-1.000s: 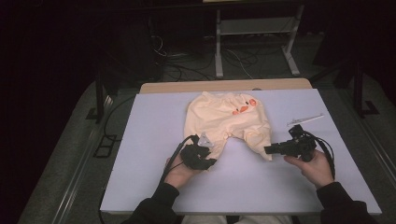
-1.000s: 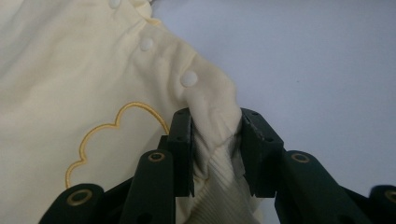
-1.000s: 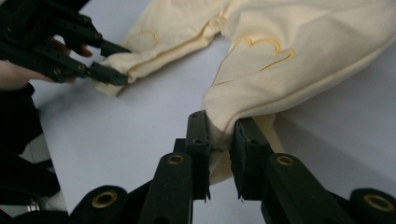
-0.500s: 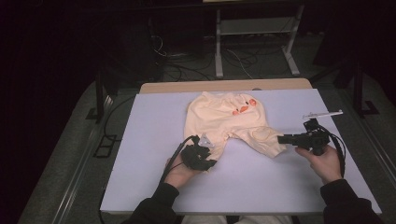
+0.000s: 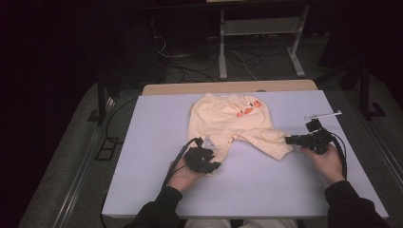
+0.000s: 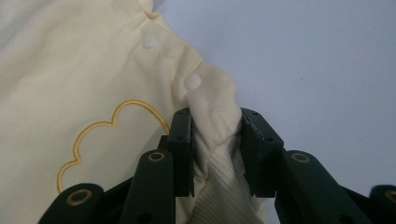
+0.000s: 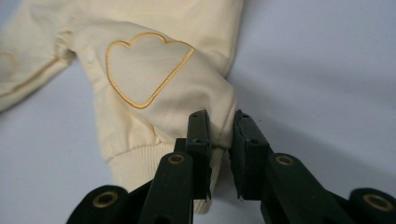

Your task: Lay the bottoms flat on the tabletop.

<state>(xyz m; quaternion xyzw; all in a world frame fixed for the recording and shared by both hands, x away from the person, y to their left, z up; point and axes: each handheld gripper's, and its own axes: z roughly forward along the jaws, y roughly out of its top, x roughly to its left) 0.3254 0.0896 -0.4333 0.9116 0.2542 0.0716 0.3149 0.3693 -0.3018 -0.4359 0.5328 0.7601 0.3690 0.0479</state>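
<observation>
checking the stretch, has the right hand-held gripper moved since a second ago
Yes. In the high view the right hand-held gripper has shifted right, toward the table's right edge, drawing the pant leg out with it.

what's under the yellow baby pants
The pale table top lies under the yellow baby pants. Whatever the cloth covers is hidden, as is the inside of both legs.

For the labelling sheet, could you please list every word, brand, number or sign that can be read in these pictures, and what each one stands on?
None: no readable text in any view.
Pale yellow baby trousers: an orange motif near the waistband, too small to tell whether it holds letters.
Trouser legs: embroidered outline shapes only, a cloud and a heart, no words.
Light table top: no marks or labels.
</observation>
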